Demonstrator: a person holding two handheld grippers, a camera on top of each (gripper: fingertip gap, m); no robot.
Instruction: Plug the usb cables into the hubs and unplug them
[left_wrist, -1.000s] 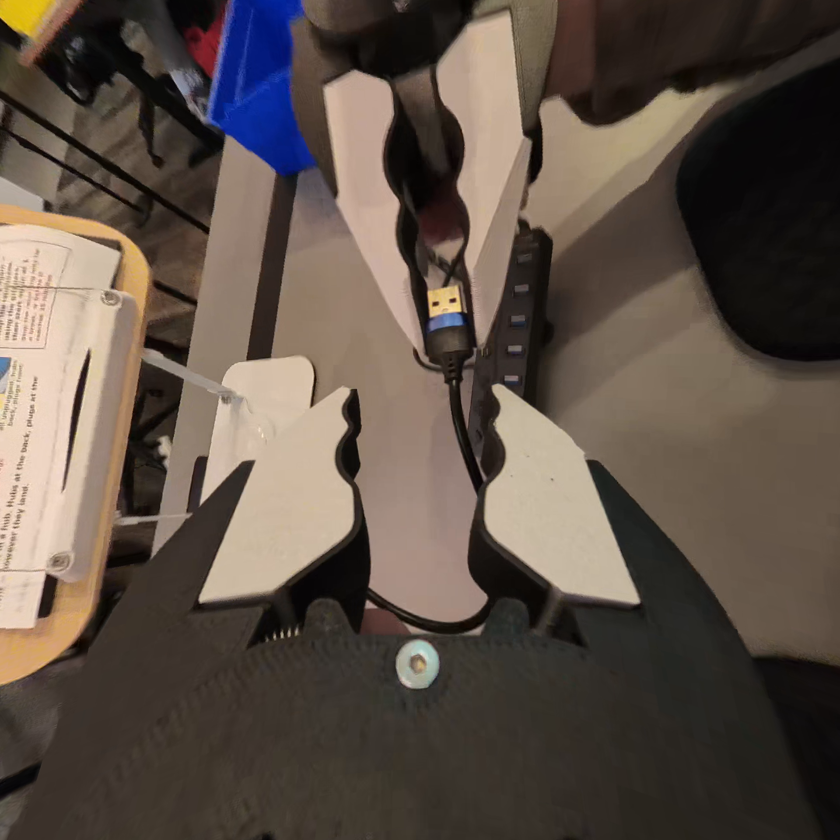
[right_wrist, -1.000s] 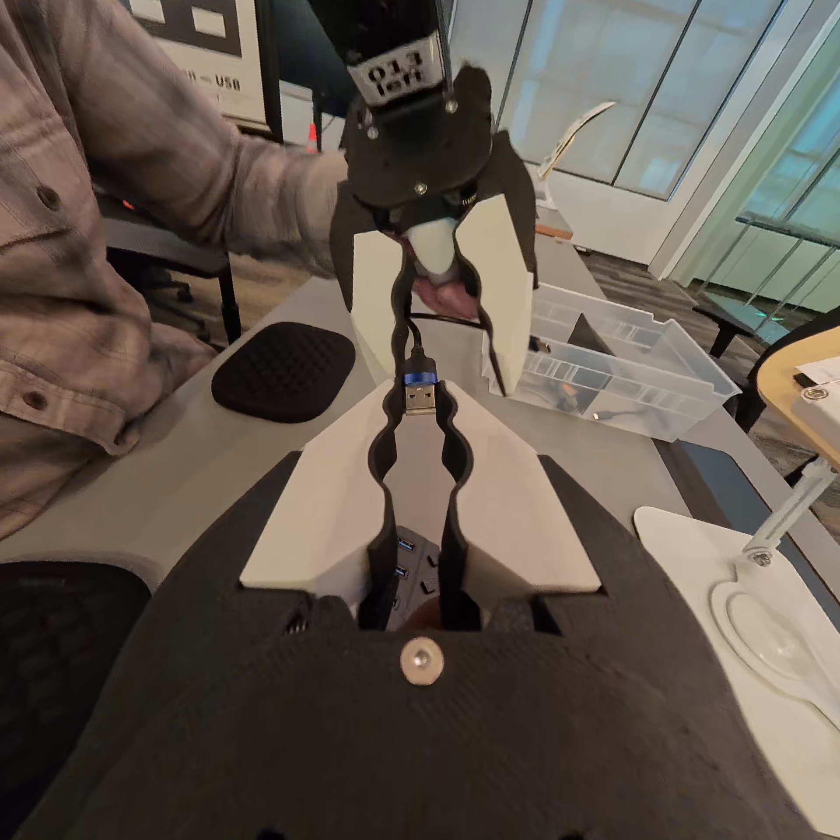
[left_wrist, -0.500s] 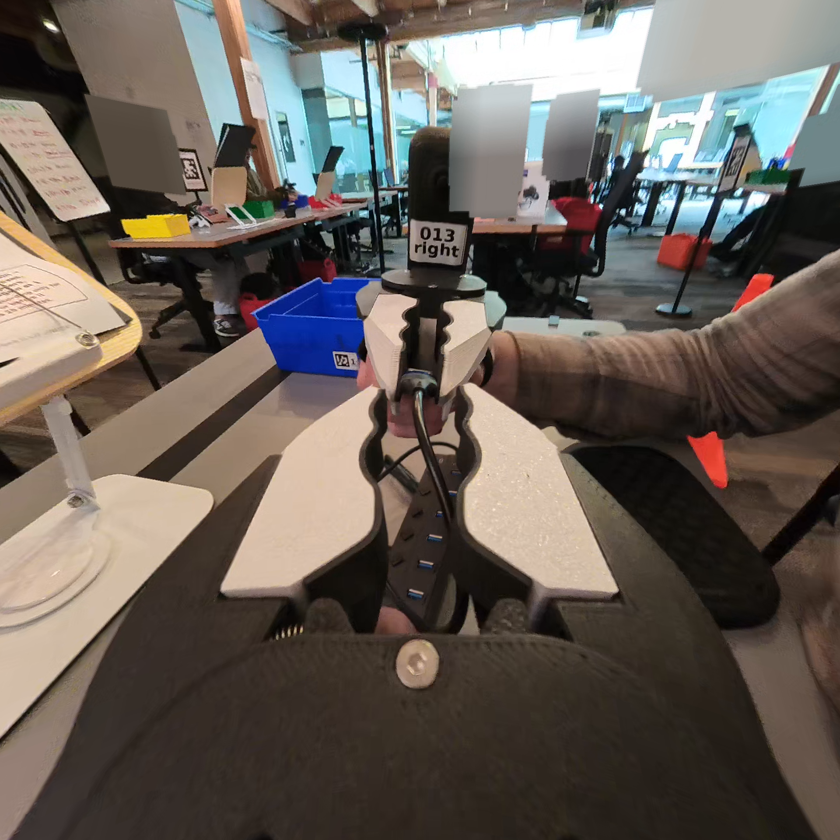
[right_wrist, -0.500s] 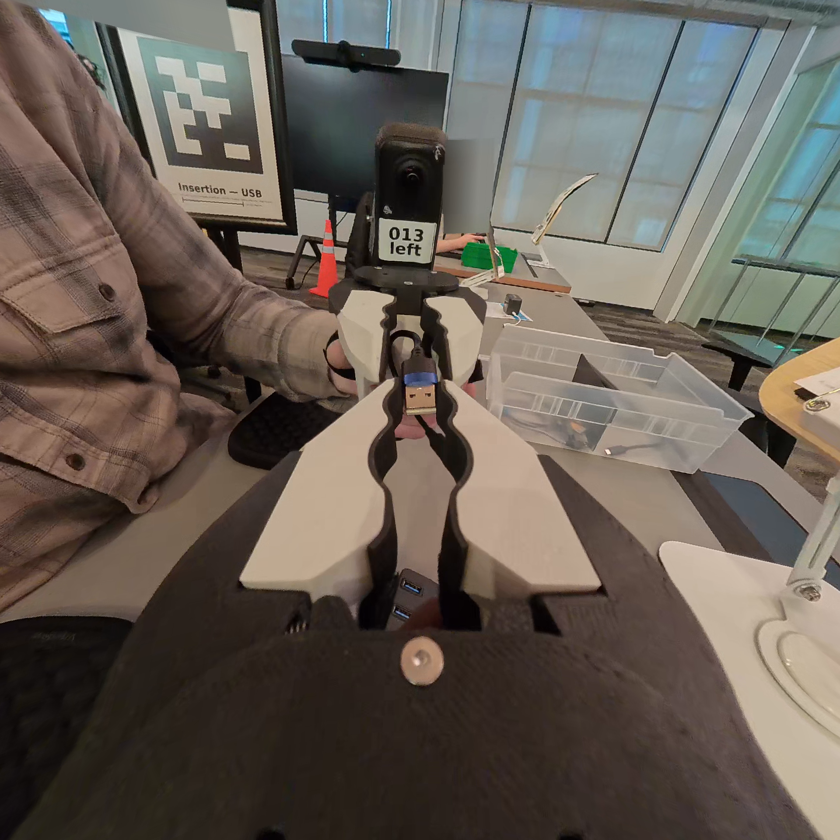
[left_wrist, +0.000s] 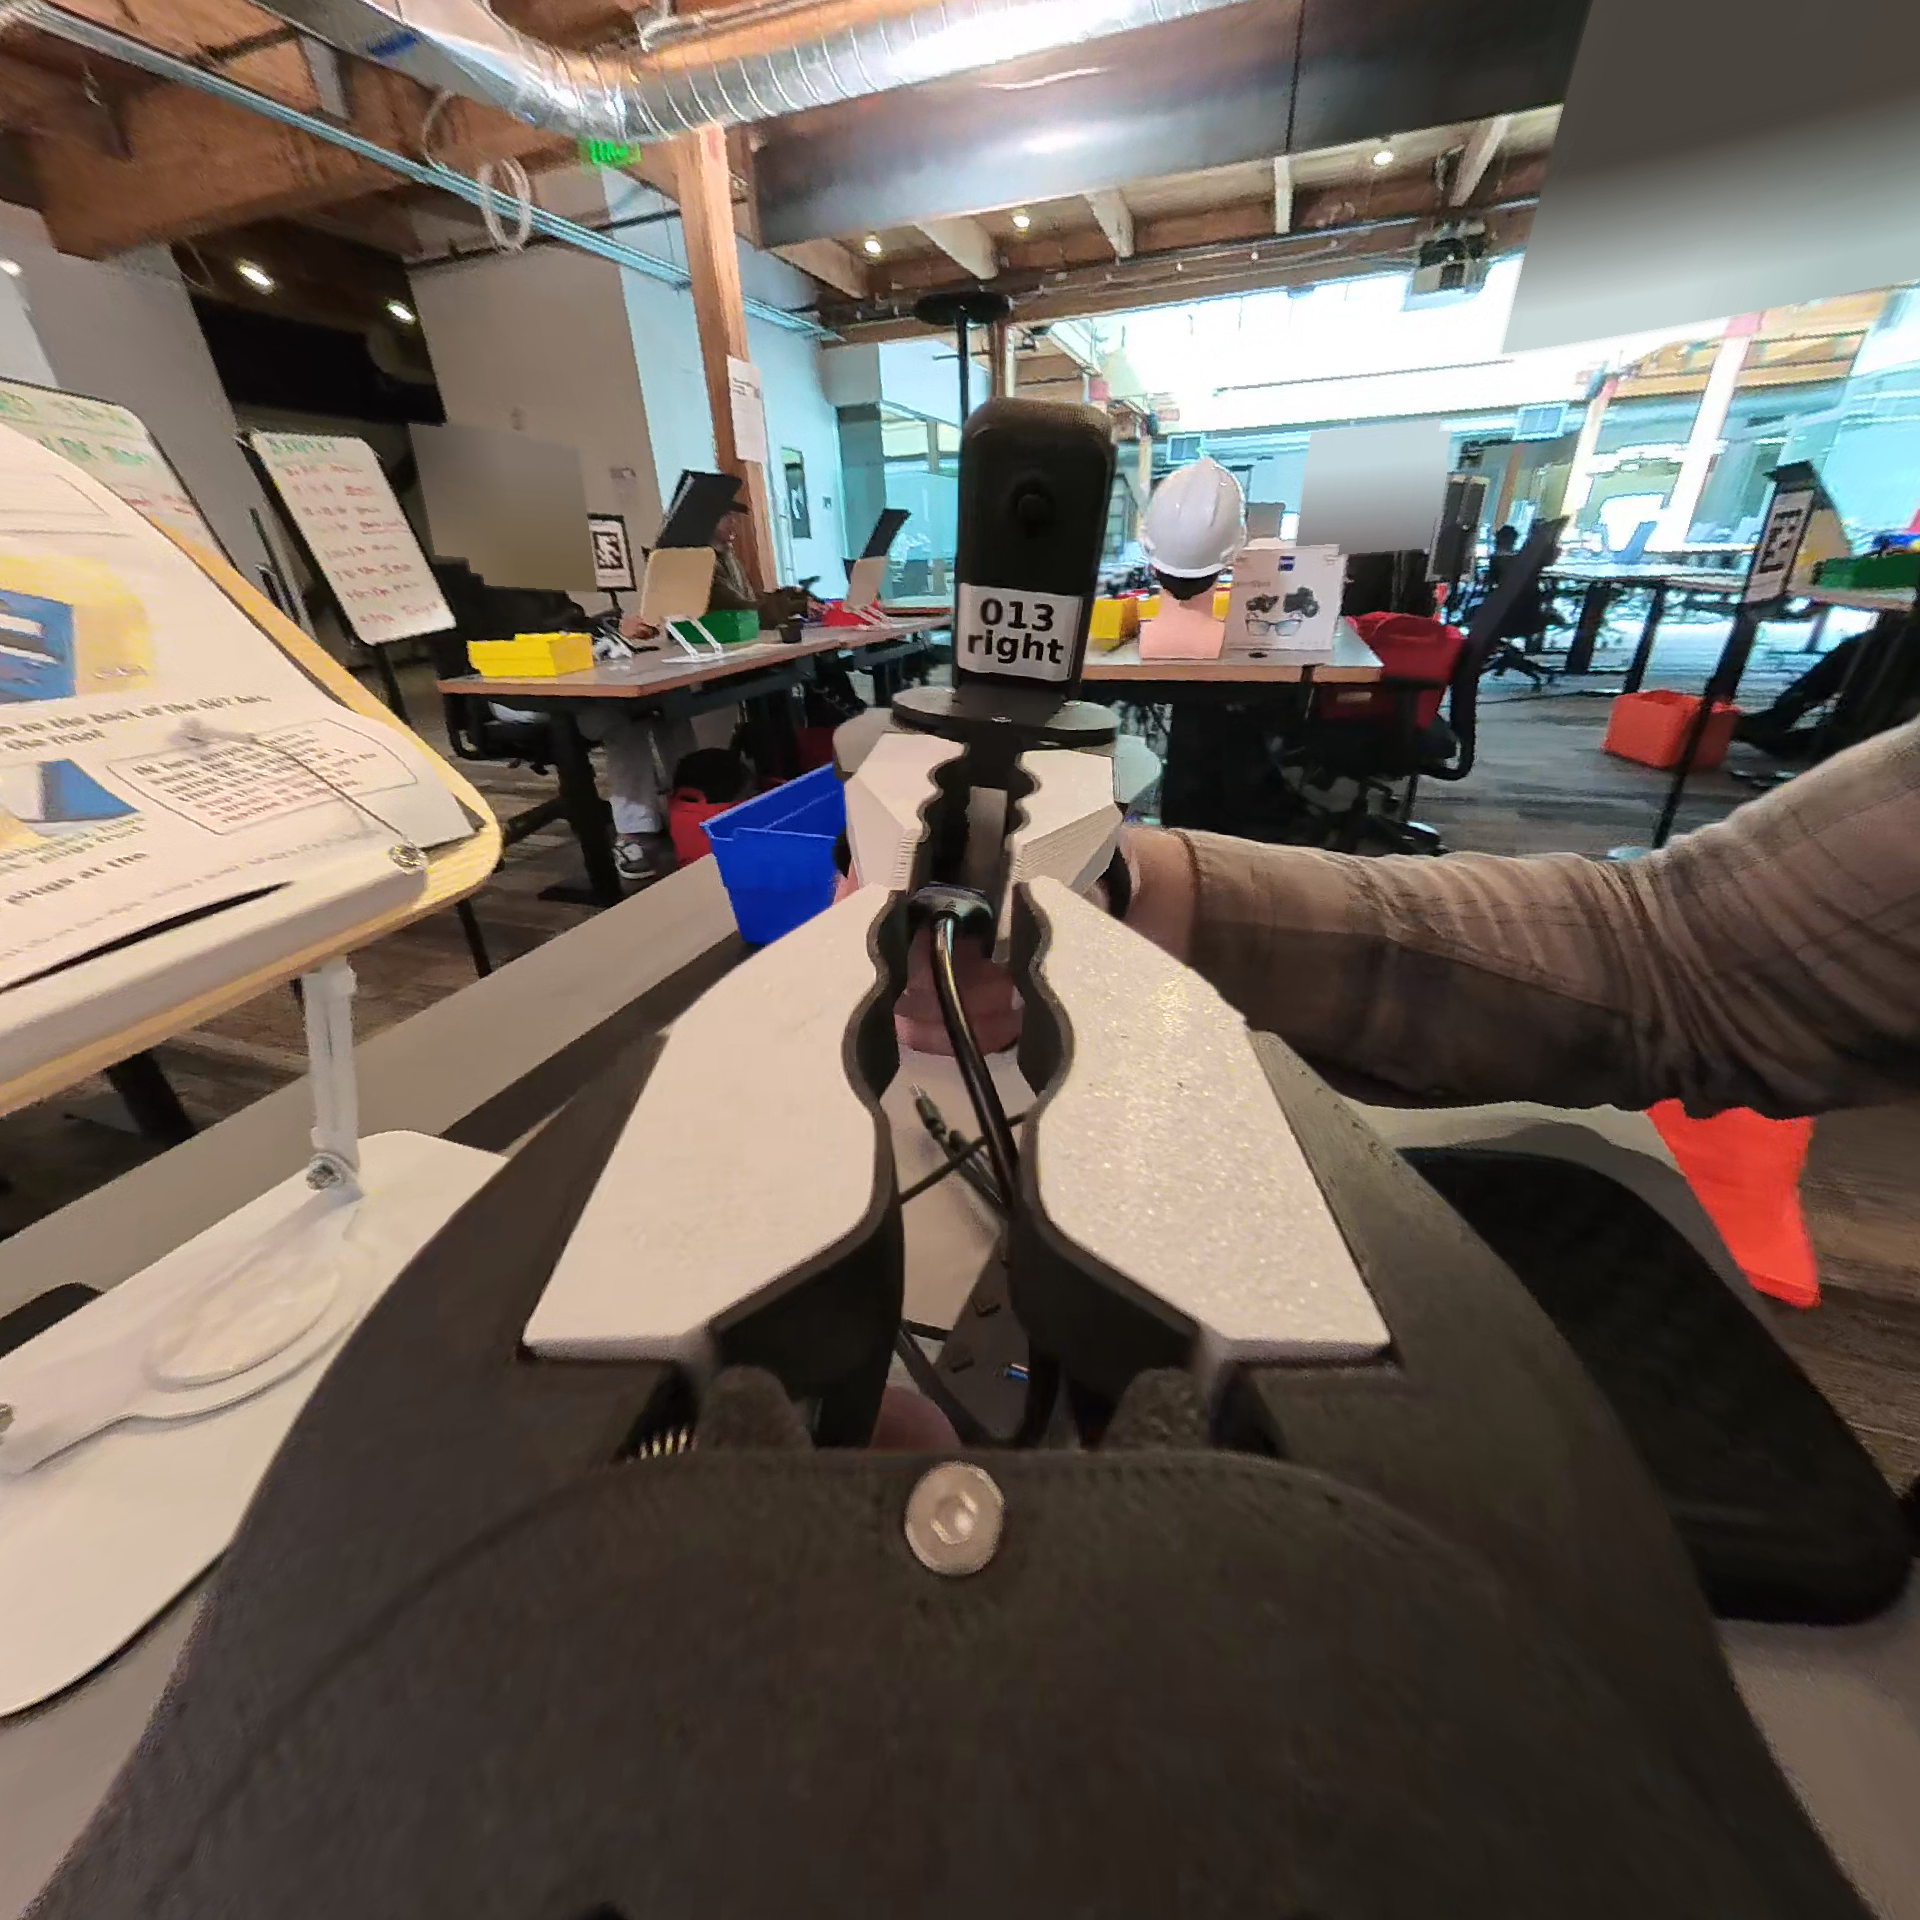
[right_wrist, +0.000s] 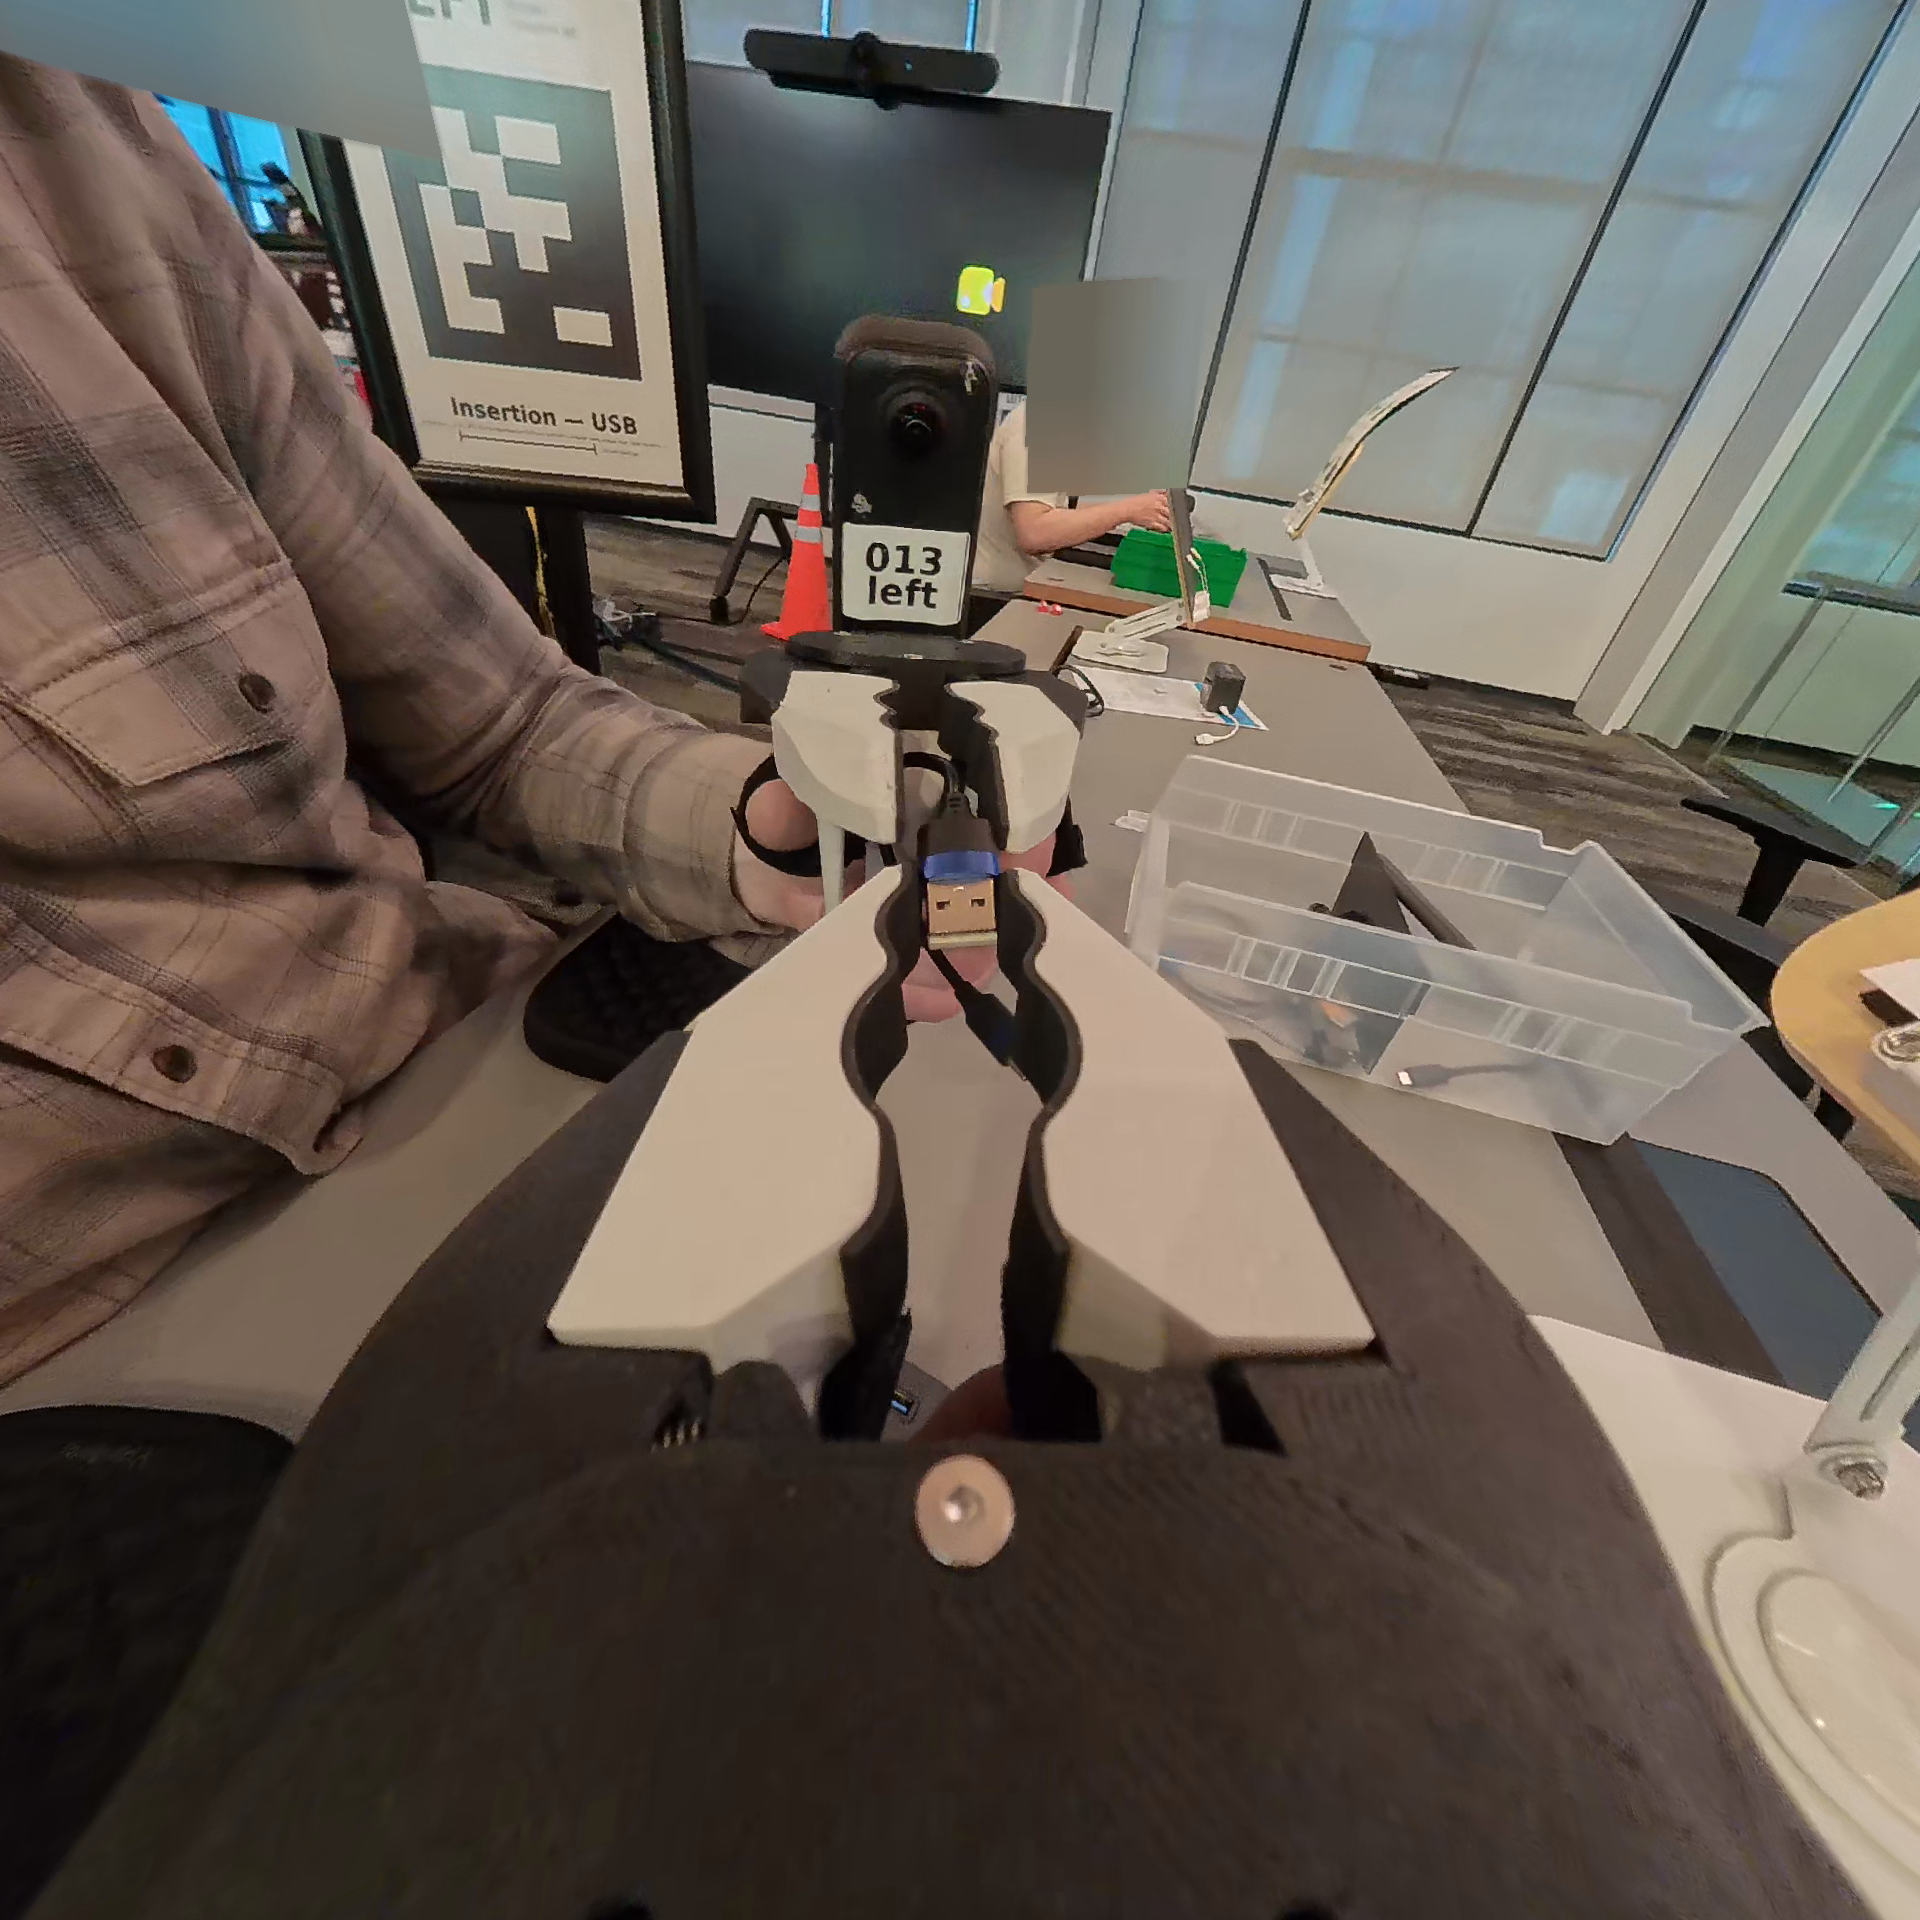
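A black USB cable's plug (right_wrist: 961, 909), with a blue band and a bare metal end, sits between the tips of my right gripper (right_wrist: 958, 891), which is shut on it. The metal end points back at the right wrist camera. My left gripper (left_wrist: 954, 902) faces the right one tip to tip and is closed around the plug's black back end (left_wrist: 951, 906). The cable (left_wrist: 971, 1049) runs down between the left fingers to the table. A black USB hub (left_wrist: 997, 1361) with blue ports lies below both grippers, mostly hidden; a sliver shows in the right wrist view (right_wrist: 904, 1405).
A clear plastic bin (right_wrist: 1403, 966) holding cables stands right of the grippers. A blue bin (left_wrist: 779, 862) is at the far table edge. A white stand base (left_wrist: 208, 1299) carries an instruction board (left_wrist: 208, 779). A black mesh pad (left_wrist: 1610, 1351) lies nearby. The person's sleeve (right_wrist: 312, 727) is at left. Only a small space, under 4 cm, lies between the two pairs of fingers.
My left gripper was open a second ago and has closed around the plug's back end. Both grippers tilted up from facing the table to level. The right gripper kept its hold.
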